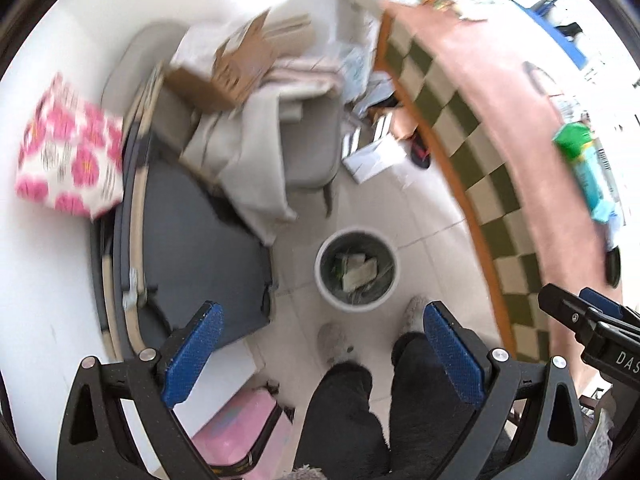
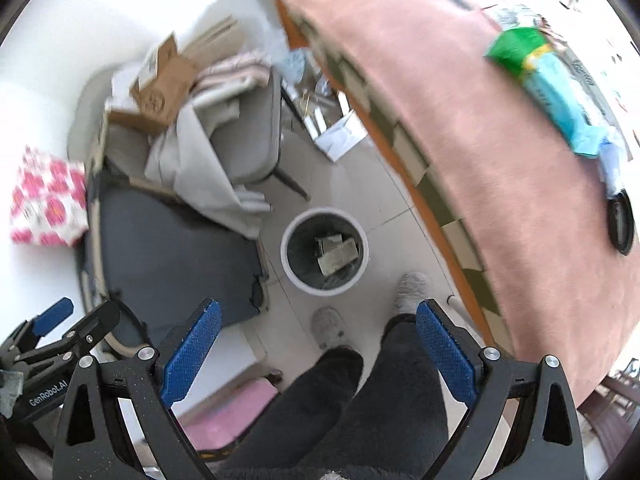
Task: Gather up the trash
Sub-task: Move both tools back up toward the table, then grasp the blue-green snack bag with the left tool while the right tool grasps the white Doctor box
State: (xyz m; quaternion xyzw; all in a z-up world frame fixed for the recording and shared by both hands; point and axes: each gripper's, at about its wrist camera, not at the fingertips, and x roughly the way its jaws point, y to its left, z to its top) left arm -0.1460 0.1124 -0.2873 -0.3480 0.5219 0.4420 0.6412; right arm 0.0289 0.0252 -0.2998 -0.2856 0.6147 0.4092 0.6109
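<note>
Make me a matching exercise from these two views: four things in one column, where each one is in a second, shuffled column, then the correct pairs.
Things:
1. waste bin
2. green and blue packet
3. cardboard box
4. pink flowered bag

Places:
A. on the pink tablecloth
B. against the white wall, far left
C. on the floor, in front of the person's feet
D. piled on the grey chair

Pairs: 1-C, 2-A, 3-D, 4-B

White wall (image 1: 60, 40), tiled floor (image 1: 420, 216), cluttered chair (image 2: 248, 136)
</note>
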